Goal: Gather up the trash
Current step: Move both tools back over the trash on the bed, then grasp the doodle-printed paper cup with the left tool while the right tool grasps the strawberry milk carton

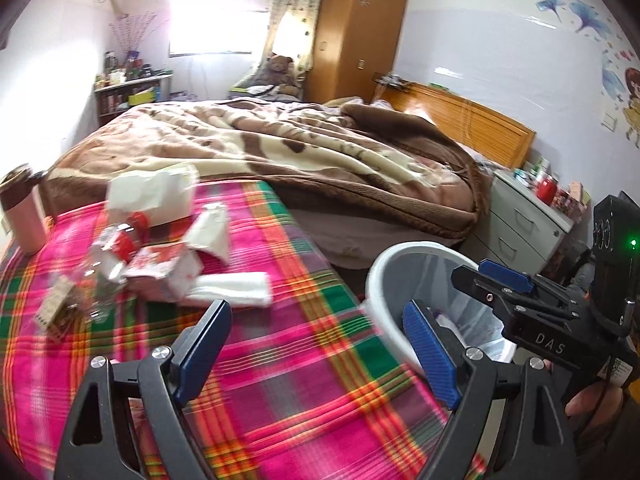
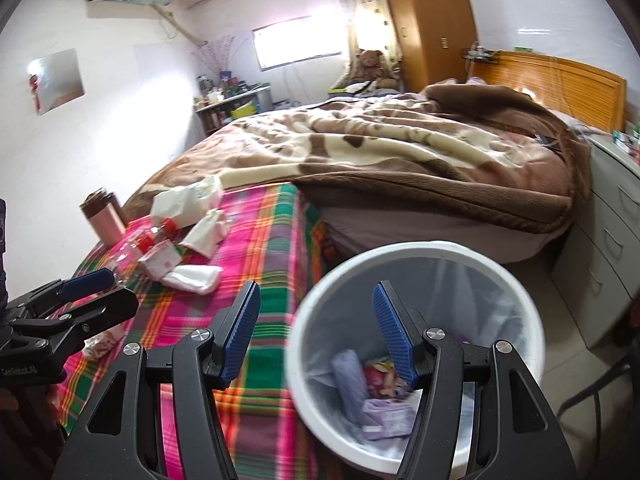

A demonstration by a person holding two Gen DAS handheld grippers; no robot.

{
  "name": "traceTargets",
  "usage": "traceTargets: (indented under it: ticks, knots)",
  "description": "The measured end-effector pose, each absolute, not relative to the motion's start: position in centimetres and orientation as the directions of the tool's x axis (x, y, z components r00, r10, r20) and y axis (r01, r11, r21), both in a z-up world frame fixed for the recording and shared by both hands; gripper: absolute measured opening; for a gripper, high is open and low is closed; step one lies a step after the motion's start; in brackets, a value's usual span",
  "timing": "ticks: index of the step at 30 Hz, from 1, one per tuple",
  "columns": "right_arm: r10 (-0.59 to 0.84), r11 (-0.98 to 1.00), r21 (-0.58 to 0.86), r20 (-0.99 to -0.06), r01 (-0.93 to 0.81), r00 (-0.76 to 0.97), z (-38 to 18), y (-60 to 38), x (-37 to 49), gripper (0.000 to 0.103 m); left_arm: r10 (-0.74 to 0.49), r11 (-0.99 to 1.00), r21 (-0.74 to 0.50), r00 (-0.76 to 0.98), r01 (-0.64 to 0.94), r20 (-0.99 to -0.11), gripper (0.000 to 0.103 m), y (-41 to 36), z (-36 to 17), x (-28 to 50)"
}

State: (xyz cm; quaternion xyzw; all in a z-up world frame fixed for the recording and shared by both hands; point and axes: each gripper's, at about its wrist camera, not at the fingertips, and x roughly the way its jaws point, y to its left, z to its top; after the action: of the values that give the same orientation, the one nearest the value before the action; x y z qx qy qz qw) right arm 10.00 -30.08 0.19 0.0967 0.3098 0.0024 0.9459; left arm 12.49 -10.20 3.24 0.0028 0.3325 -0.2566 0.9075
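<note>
A pile of trash lies on the plaid cloth (image 1: 280,360): crumpled white paper (image 1: 156,196), a clear plastic bottle with a red label (image 1: 116,248), a red and white carton (image 1: 168,272) and a folded white tissue (image 1: 236,288). The pile also shows in the right wrist view (image 2: 180,240). A white bin (image 2: 420,360) with a liner holds wrappers beside the bed. My left gripper (image 1: 316,348) is open and empty over the cloth. My right gripper (image 2: 316,332) is open and empty over the bin's near rim; it shows in the left wrist view (image 1: 504,284).
A pink tumbler (image 1: 24,216) stands at the cloth's far left. A brown blanket (image 1: 320,152) covers the bed behind. A grey drawer unit (image 1: 524,224) with small items stands right of the bin (image 1: 400,280). A wooden wardrobe (image 1: 360,32) is at the back.
</note>
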Motion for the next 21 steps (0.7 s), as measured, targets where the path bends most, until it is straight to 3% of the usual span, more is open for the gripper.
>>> traceTargets:
  ticks: [21]
  knots:
    - [0.205,0.979,0.125,-0.633,-0.163,0.746,-0.8,-20.9,16.0,0.062,-0.292,0.954,-0.155,0.693,0.255,-0.659,0.089,2.2,-0.2,14.1]
